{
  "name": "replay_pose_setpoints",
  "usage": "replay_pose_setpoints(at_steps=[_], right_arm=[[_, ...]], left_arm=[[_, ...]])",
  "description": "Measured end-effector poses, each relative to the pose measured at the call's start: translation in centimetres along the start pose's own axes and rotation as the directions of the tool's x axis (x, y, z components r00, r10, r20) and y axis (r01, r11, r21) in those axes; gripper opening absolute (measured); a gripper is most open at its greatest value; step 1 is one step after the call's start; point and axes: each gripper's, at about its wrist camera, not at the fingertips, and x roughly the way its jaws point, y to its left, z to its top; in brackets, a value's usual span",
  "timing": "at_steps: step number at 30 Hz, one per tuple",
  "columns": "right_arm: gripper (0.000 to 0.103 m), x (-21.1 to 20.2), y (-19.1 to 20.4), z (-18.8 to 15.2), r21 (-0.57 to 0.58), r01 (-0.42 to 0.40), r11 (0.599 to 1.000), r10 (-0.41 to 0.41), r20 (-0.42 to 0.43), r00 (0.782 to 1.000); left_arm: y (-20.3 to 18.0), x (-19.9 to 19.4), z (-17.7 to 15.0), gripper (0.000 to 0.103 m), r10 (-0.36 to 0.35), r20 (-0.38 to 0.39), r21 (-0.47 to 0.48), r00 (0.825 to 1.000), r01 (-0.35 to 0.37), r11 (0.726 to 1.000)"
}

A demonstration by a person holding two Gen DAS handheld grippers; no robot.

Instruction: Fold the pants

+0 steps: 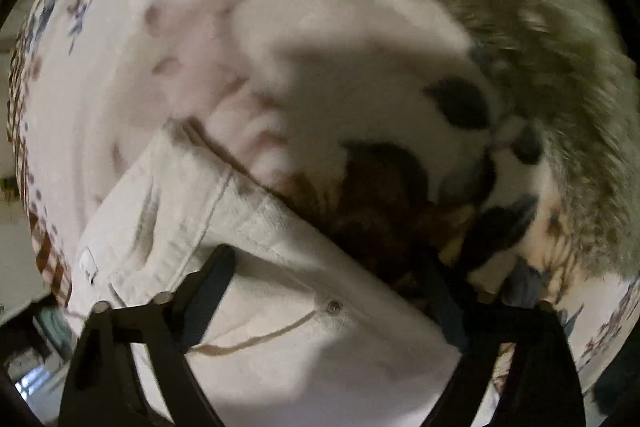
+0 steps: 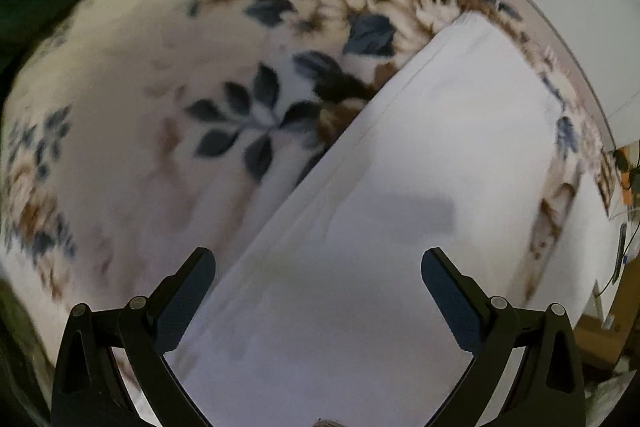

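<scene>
Left wrist view shows the left gripper (image 1: 324, 267) pointing down over the waistband of the white pants (image 1: 280, 307), fingers apart, fabric between them but not pinched. Right wrist view shows the right gripper (image 2: 318, 269), fingers wide apart, above a pant leg lying on the floral blanket (image 2: 140, 107).

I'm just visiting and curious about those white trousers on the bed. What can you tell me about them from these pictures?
The white pants look like sturdy denim-like cotton, with tan topstitching, a metal rivet by a curved pocket seam and a small label near one edge. They lie flat on a floral blanket. The left view shows the waist and pocket end; the right view shows a smooth stretch with a straight edge running diagonally. Both pairs of tongs hang open right over the cloth; whether they touch it cannot be told.
</scene>
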Motion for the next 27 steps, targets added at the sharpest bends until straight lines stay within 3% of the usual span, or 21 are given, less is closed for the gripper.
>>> replay_pose_setpoints(at_steps=[1,2,5,7,9,11,17,19,21,23,27], right_arm=[[0.095,0.7,-0.1,0.3,0.008,0.006,1.000,-0.006,-0.023,1.000],[0.091,1.1,-0.1,0.5,0.008,0.011,1.000,-0.010,-0.036,0.999],[0.059,1.6,-0.5,0.3,-0.019,-0.013,1.000,0.013,-0.048,0.999],[0.023,1.2,-0.7,0.0,-0.050,-0.043,0.998,0.041,-0.040,0.998],[0.007,0.1,-1.3,-0.6,-0.079,-0.070,0.994,0.069,-0.022,0.997],[0.005,-1.7,-1.9,-1.3,-0.114,-0.097,0.989,0.100,0.018,0.995],[0.004,-9.1,-9.1,-4.0,-0.160,-0.227,0.961,0.243,0.088,0.966],[0.004,-11.5,-12.0,-4.9,-0.165,-0.260,0.951,0.278,0.101,0.955],[0.004,-13.4,-15.6,-6.3,-0.178,-0.277,0.944,0.300,0.113,0.947],[0.004,-13.9,-19.4,-8.5,-0.188,-0.269,0.945,0.292,0.110,0.950],[0.004,-11.4,-26.0,-12.4,-0.204,-0.206,0.957,0.226,0.083,0.970]], left_arm=[[-0.1,-0.9,-0.9,0.040,-0.020,0.035,0.029,0.999,0.019,0.999],[-0.2,-2.0,-2.0,0.019,-0.032,0.066,0.071,0.997,0.027,0.997],[1.0,-4.6,-4.4,0.010,-0.108,0.098,0.121,0.989,0.096,0.988],[1.9,-6.0,-5.6,0.009,-0.167,0.109,0.145,0.980,0.150,0.978],[3.5,-8.1,-7.5,0.008,-0.243,0.135,0.173,0.961,0.218,0.960],[4.9,-10.3,-9.3,0.008,-0.300,0.150,0.181,0.942,0.272,0.945],[11.9,-18.6,-15.7,0.008,-0.484,0.201,0.225,0.852,0.441,0.869],[15.9,-19.3,-17.1,0.008,-0.508,0.201,0.243,0.837,0.460,0.854],[18.1,-18.4,-19.5,0.008,-0.507,0.197,0.242,0.839,0.460,0.854],[21.6,-16.6,-22.4,0.008,-0.488,0.180,0.215,0.854,0.450,0.867],[25.8,-10.6,-25.1,0.008,-0.419,0.117,0.145,0.900,0.402,0.904]])
